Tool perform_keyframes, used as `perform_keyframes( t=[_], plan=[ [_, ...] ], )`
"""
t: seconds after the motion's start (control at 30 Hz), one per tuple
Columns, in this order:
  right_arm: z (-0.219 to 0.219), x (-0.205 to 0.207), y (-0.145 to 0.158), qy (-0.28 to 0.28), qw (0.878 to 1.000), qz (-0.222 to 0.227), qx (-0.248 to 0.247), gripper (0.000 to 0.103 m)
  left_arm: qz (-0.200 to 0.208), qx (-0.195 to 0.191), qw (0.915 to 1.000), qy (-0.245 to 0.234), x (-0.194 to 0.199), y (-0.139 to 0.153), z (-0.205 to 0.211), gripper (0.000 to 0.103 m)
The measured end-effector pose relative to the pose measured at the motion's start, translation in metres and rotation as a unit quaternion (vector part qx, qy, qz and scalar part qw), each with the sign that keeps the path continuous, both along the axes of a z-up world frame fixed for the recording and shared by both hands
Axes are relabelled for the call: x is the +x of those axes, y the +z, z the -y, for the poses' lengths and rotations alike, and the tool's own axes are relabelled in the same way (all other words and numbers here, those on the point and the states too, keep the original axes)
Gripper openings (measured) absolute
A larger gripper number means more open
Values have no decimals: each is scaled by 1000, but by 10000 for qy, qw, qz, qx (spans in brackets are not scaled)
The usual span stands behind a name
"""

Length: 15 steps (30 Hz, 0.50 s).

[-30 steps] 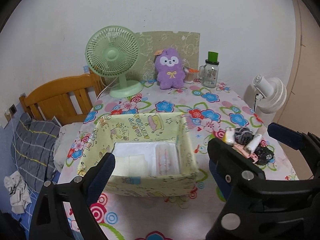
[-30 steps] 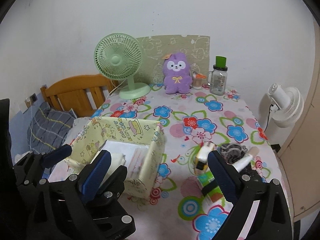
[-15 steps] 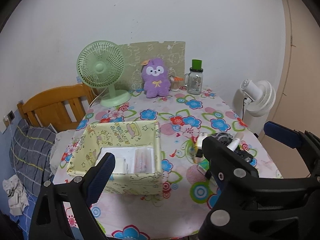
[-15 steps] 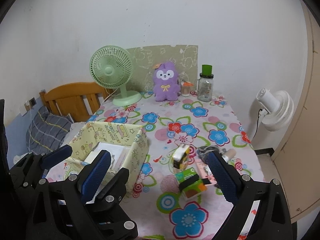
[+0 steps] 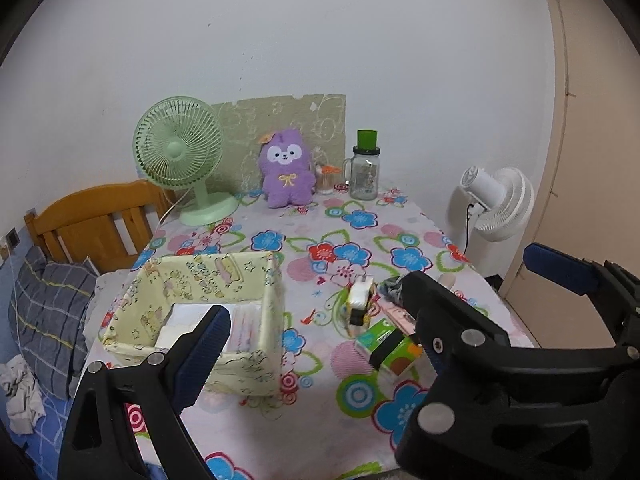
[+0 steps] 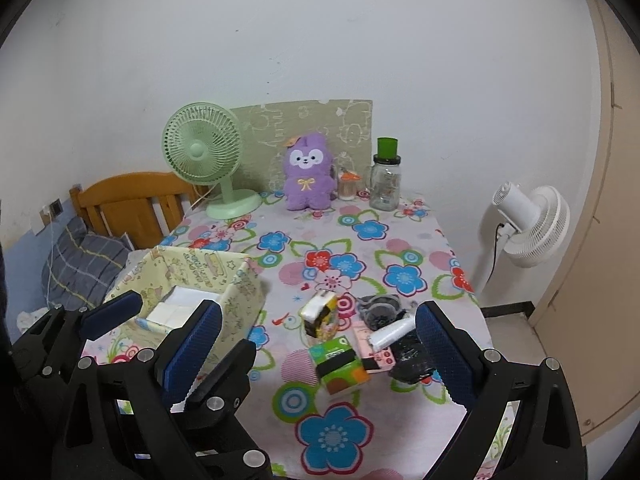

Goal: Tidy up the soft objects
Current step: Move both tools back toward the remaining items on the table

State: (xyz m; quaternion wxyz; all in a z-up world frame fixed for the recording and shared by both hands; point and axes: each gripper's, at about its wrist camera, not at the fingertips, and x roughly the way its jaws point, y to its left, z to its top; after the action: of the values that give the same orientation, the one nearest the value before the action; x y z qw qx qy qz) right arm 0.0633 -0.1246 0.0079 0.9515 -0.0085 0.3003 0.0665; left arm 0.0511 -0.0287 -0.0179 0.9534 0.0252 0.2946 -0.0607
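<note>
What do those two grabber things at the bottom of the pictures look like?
Both are alike: the left gripper and right gripper have chunky matte black plastic frames studded with round silver bolt heads. Each finger carries a blue textured pad. No cables, markings or sleeves show.

Two hand-held claws, both built from matte black plastic. The left claw (image 5: 316,344) has chunky angular arms studded with round silver screw heads, and each finger (image 5: 202,350) is faced with a dark blue pad of ribbed, textured rubber. The right claw (image 6: 316,344) matches it: black moulded arms, silver screws along the joints, and blue pads (image 6: 442,350) with a fine grid pattern on the inner faces. No cables, labels or sleeves show in either view.
</note>
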Motion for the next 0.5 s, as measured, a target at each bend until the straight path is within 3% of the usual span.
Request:
perform_keyframes(
  t=[0.5],
  plan=[
    [36, 11, -26, -309, 9995, 8, -69, 99, -187, -86, 9996, -218, 18, -26, 27, 96]
  ],
)
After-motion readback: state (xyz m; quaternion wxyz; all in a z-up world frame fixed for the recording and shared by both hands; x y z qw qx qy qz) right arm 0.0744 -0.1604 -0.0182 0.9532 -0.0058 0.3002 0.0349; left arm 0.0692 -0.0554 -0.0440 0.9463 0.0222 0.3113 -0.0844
